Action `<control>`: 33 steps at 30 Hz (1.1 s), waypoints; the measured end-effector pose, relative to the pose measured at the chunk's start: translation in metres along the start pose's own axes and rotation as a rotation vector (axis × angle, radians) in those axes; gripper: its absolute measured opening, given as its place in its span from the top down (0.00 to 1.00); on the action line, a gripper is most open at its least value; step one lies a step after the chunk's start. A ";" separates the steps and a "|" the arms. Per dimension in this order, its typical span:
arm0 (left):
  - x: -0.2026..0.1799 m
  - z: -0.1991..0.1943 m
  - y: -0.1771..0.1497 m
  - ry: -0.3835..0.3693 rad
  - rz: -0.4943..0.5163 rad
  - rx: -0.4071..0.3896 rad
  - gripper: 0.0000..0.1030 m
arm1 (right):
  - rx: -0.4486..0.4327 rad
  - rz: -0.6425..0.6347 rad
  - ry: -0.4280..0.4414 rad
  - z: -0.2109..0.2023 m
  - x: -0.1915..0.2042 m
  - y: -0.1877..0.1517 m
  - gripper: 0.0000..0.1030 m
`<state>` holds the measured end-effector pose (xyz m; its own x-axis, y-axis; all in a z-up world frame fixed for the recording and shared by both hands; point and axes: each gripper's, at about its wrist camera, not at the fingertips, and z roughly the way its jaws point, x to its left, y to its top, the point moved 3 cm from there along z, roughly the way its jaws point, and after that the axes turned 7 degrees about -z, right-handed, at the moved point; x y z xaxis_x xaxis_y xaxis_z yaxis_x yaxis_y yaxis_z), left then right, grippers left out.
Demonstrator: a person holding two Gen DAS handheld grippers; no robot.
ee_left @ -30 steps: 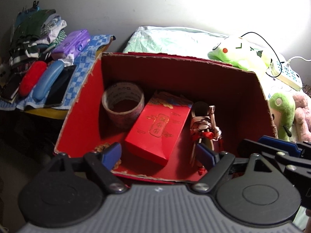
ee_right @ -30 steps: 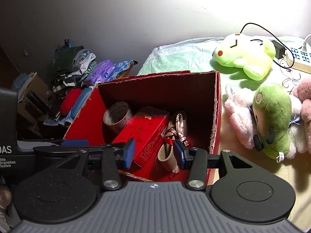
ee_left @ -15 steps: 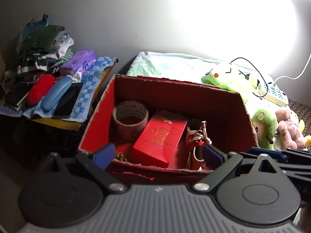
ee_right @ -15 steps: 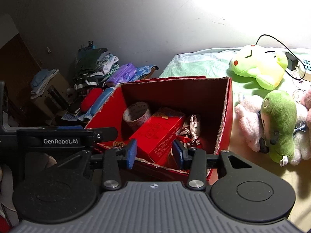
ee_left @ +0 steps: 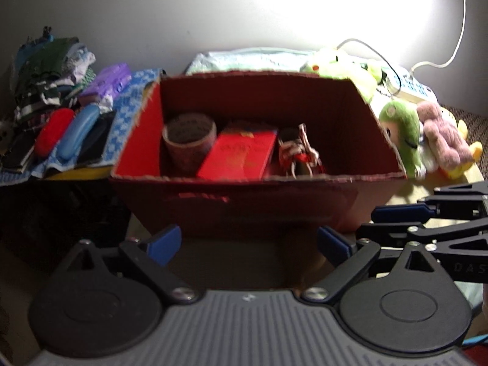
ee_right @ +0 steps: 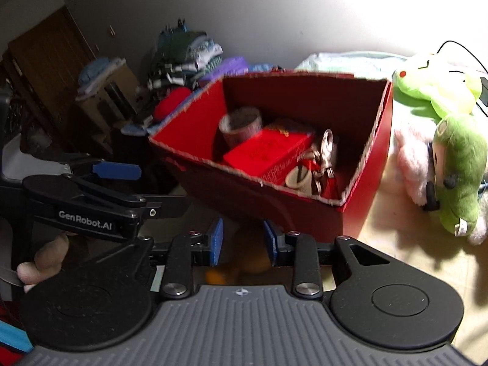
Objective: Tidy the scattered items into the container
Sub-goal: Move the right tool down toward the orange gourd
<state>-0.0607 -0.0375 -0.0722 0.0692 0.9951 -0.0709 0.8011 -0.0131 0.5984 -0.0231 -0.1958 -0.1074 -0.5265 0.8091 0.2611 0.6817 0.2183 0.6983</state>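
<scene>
Red cardboard forms the open box point(ee_left: 244, 207), which is seen resting on a pale bed surface point(ee_right: 396, 238), with its inside lit from above. Inside it, a roll of tape point(ee_left: 189, 140) is stood at the left end, a red packet point(ee_left: 241, 155) is laid tilted in the middle, and a bundle of red and cream straps with metal clasps point(ee_left: 300, 154) is lodged at the right end, just beside the packet. The left claw point(ee_left: 248, 242) is held in front of the box's near wall, its jaws spread wide and opening, with nothing between the blue pads. The right claw point(ee_right: 242, 241) is held before the box's near corner, its jaws narrowed and closing, and nothing is gripped between them. Plush toys point(ee_right: 454, 164) are lain on the bed beside the box's right wall, a green one among them. Folded clothes point(ee_left: 52, 70) and several cases point(ee_left: 79, 131) are piled on a checked cloth point(ee_left: 128, 103) beyond the box's left wall. Fingers point(ee_right: 45, 259) are glimpsed under the left claw in the right wrist view.
</scene>
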 end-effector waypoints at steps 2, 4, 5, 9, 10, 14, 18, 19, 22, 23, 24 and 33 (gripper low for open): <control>-0.001 0.009 -0.009 -0.002 -0.005 0.030 0.08 | 0.037 0.012 -0.022 0.007 -0.004 -0.007 0.67; -0.002 0.019 -0.020 -0.005 -0.007 0.066 0.12 | 0.078 0.059 -0.026 0.015 -0.013 -0.016 0.67; -0.003 0.023 -0.025 -0.009 -0.003 0.086 0.13 | 0.097 0.092 -0.021 0.018 -0.018 -0.020 0.67; -0.009 0.034 -0.044 -0.025 0.019 0.139 0.14 | 0.153 0.244 0.006 0.029 -0.036 -0.033 0.66; -0.010 0.036 -0.046 -0.030 0.023 0.148 0.14 | 0.160 0.275 0.011 0.030 -0.038 -0.035 0.65; -0.011 0.044 -0.048 -0.065 0.034 0.170 0.14 | 0.168 0.313 0.017 0.032 -0.036 -0.036 0.63; -0.017 0.059 -0.051 -0.096 0.056 0.222 0.18 | 0.183 0.328 0.021 0.036 -0.028 -0.035 0.59; -0.019 0.063 -0.052 -0.103 0.066 0.233 0.19 | 0.189 0.333 0.018 0.037 -0.027 -0.035 0.59; -0.021 0.067 -0.053 -0.125 0.086 0.256 0.23 | 0.196 0.358 0.008 0.039 -0.027 -0.035 0.57; -0.020 0.069 -0.054 -0.132 0.093 0.264 0.25 | 0.199 0.371 0.009 0.041 -0.027 -0.035 0.56; -0.020 0.070 -0.054 -0.137 0.099 0.273 0.28 | 0.203 0.385 0.011 0.042 -0.027 -0.036 0.55; -0.016 0.083 -0.062 -0.209 0.116 0.358 0.48 | 0.241 0.467 0.027 0.063 -0.016 -0.037 0.50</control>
<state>-0.0624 -0.0606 -0.1746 0.2609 0.9440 -0.2018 0.9341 -0.1941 0.2995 -0.0078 -0.1827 -0.1791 -0.1492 0.8365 0.5272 0.9429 -0.0402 0.3307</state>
